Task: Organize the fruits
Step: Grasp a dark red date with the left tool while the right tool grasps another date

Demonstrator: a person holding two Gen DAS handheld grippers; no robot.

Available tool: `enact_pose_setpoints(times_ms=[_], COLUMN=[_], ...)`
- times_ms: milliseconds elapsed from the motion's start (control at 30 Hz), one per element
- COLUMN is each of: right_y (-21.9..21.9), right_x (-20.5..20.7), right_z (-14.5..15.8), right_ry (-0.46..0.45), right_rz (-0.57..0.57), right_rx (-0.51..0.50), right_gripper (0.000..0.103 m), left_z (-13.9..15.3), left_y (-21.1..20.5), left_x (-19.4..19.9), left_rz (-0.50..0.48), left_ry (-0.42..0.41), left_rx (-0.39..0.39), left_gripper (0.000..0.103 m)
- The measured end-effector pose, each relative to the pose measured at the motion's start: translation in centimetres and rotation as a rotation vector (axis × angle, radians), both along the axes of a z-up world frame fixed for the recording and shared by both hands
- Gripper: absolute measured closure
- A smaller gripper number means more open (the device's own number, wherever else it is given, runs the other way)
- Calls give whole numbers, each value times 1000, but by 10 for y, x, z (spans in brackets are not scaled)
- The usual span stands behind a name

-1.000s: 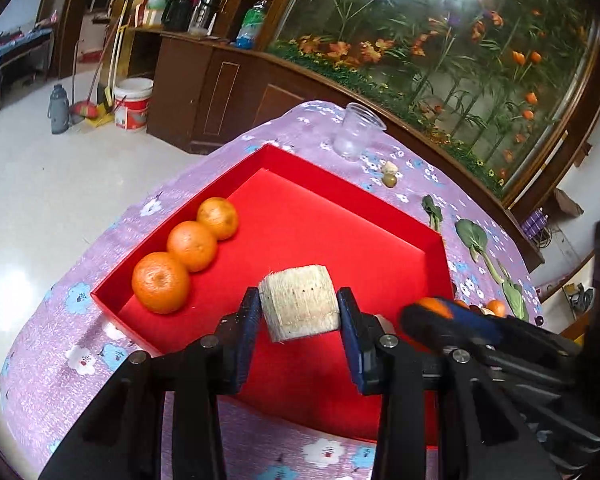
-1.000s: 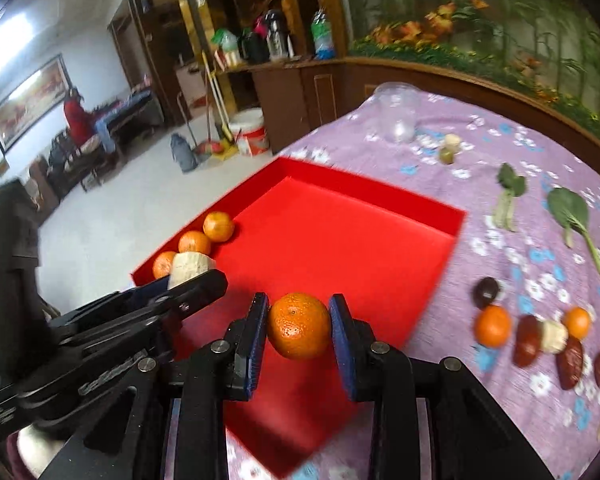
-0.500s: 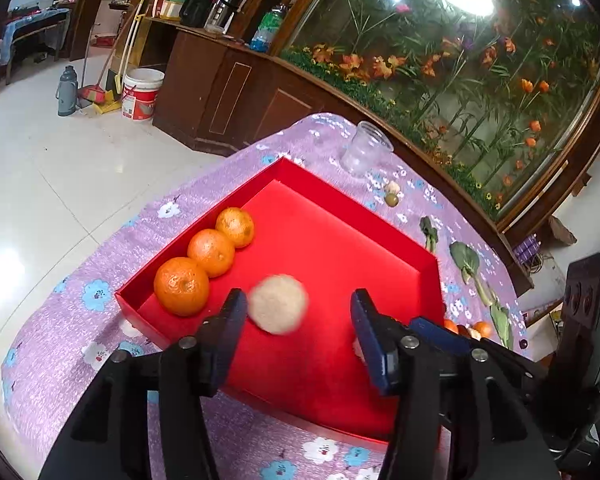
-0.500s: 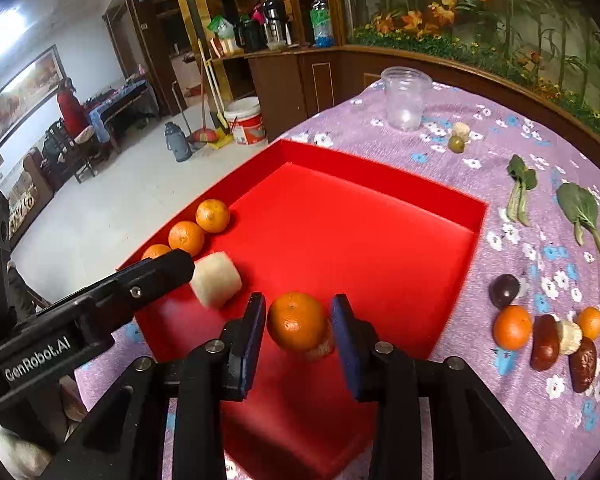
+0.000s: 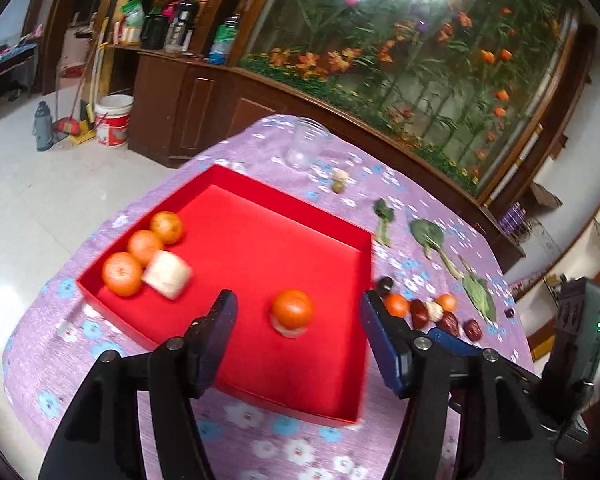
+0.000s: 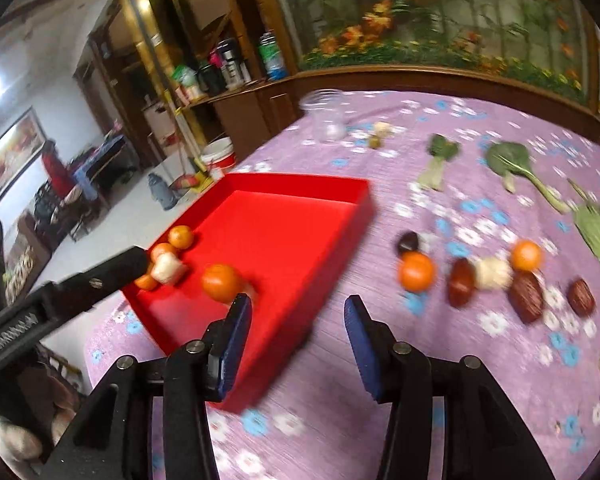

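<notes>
Left tool (image 5: 296,336) spread, empty | right tool (image 6: 298,336) spread | orange (image 5: 292,309) in tray (image 5: 260,240)

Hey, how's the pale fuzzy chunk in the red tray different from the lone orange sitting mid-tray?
The pale, blocky, rough-surfaced chunk is off-white with flat faces; the lone round orange fruit is smooth-looking and bright orange. The chunk rests against the row of three oranges by the tray's left wall; the lone orange sits apart, mid-floor, over something pale. Both lie free inside the shallow red square tray, with neither gripper holding them.
</notes>
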State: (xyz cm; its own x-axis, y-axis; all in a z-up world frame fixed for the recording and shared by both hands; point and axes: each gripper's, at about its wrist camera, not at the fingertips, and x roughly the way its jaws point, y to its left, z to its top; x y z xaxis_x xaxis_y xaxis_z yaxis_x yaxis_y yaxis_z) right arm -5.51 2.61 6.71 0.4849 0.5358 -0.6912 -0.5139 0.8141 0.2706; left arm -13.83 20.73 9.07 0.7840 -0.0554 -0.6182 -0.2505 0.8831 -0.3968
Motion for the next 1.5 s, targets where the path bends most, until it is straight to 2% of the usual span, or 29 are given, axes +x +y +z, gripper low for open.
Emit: enact_pose_setpoints(times_ms=[167, 267, 333, 500, 600, 667, 733, 800, 967, 1200, 1300, 1500], right_y=[-60, -100, -132, -194, -211, -216, -213, -203, -162, -122, -120, -140], right_x=[6, 11, 13, 23, 33, 40, 45, 51, 71, 95, 97, 91], right_z=[-4, -1, 5, 1, -9, -17, -24, -30, -37, -59, -62, -57], right_ry=[23, 19, -2, -6, 19, 43, 61, 76, 51, 45, 32, 53], right_rz=[-101, -174, -232, -353, -382, -373, -348, -294, -194, -136, -136, -174], right_rx=[17, 33, 34, 12, 7, 19, 40, 69, 31, -82, -100, -34], right_gripper=[50, 50, 50, 48, 49, 49, 49, 48, 48, 53, 64, 67], left_z=[8, 13, 14, 0, -6, -10, -12, -19, -31, -40, -44, -58], left_y=[-39, -53, -58, -83, -104, -117, -130, -142, -155, -159, -167, -180], left_x=[7, 8, 10, 31, 43, 47, 53, 64, 89, 113, 124, 145], left_rz=[-107, -129, -125, -177, -243, -286, -344, -391, -430, -466, -498, -527], left_ry=[8, 4, 2, 53, 65, 62, 51, 69, 98, 116, 121, 152], left_rx=[9, 25, 35, 42, 73, 100, 120, 145, 172, 178, 192, 215], left_gripper=[40, 39, 33, 32, 33, 36, 61, 69, 69, 69, 69, 69])
